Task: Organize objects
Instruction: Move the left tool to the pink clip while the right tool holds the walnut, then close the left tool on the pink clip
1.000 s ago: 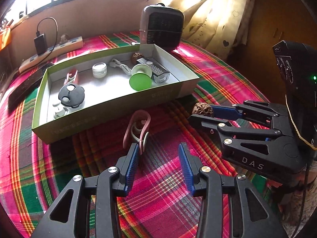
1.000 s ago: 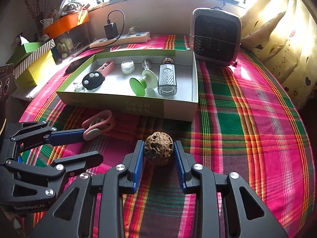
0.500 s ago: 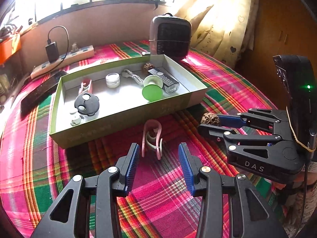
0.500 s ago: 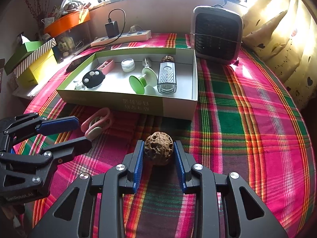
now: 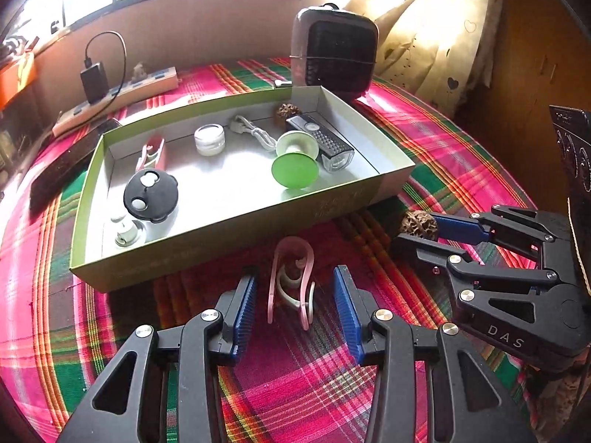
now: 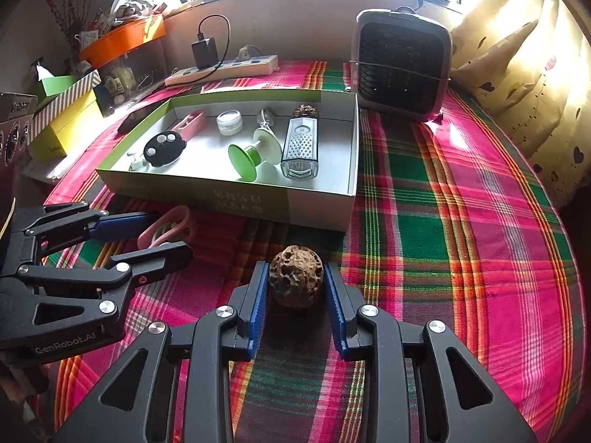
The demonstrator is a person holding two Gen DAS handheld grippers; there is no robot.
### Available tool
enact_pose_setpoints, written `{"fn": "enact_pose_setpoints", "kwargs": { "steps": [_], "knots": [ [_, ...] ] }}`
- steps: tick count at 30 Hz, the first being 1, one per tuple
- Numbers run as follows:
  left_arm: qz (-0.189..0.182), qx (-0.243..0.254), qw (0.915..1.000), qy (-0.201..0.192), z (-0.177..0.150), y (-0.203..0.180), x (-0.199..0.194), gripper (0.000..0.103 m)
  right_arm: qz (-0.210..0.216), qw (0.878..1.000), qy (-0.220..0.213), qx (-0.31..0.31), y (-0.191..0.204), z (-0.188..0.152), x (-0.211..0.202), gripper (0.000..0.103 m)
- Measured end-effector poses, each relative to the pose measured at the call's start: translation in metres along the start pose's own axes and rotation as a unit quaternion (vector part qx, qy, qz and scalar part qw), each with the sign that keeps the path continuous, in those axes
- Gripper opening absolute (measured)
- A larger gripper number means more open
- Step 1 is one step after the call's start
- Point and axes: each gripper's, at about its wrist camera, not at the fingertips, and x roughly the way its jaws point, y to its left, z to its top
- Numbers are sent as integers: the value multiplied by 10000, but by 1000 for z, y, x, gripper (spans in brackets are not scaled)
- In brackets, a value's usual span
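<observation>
The right gripper was closed on the walnut, which sat on the cloth just near of the box — gripped, it seemed, for a lift into it. The left gripper stood open around the pink clip, pads clear of it on both sides — lined up to close, in my judgement.

Both wrist cams low, close, angled down; share box, window beyond.
</observation>
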Motion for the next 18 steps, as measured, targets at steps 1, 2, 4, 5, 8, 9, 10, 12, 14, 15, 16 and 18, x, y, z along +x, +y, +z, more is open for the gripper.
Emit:
{"fn": "enact_pose_setpoints", "kwargs": {
  "steps": [1,2,4,5,8,9,10,12,14,15,16,18],
  "knots": [
    [26,24,10000,-6,0,0,0,40,1,10000,1,-6,0,1,1,31],
    [70,45,10000,2,1,-1,1,40,3,10000,1,-22,0,1,1,31],
    [124,56,9999,-1,2,-2,2,40,-1,10000,0,-50,0,2,2,31],
    [130,41,9999,-9,3,-1,2,40,-4,10000,-1,-61,0,2,2,31],
    [128,-6,9999,-27,4,0,3,40,1,10000,4,-88,-1,3,3,31],
    [131,-17,9999,-33,4,1,4,40,-3,10000,3,-99,-1,4,4,31],
    [137,-29,9999,-36,5,1,4,39,-8,9999,6,-105,-1,4,4,31],
    [150,-34,9999,-42,5,1,4,39,-20,9999,8,-124,0,4,4,31],
    [206,-31,9998,-51,4,0,5,36,-16,9999,10,-129,0,4,5,31],
    [247,-17,9997,-50,4,0,5,35,-14,9999,10,-128,0,5,5,31],
    [286,-5,9996,-56,4,0,5,32,-12,9999,10,-125,0,5,4,31],
    [318,-17,9995,-82,4,2,5,28,-14,9999,10,-127,0,4,4,31]
  ]
}}
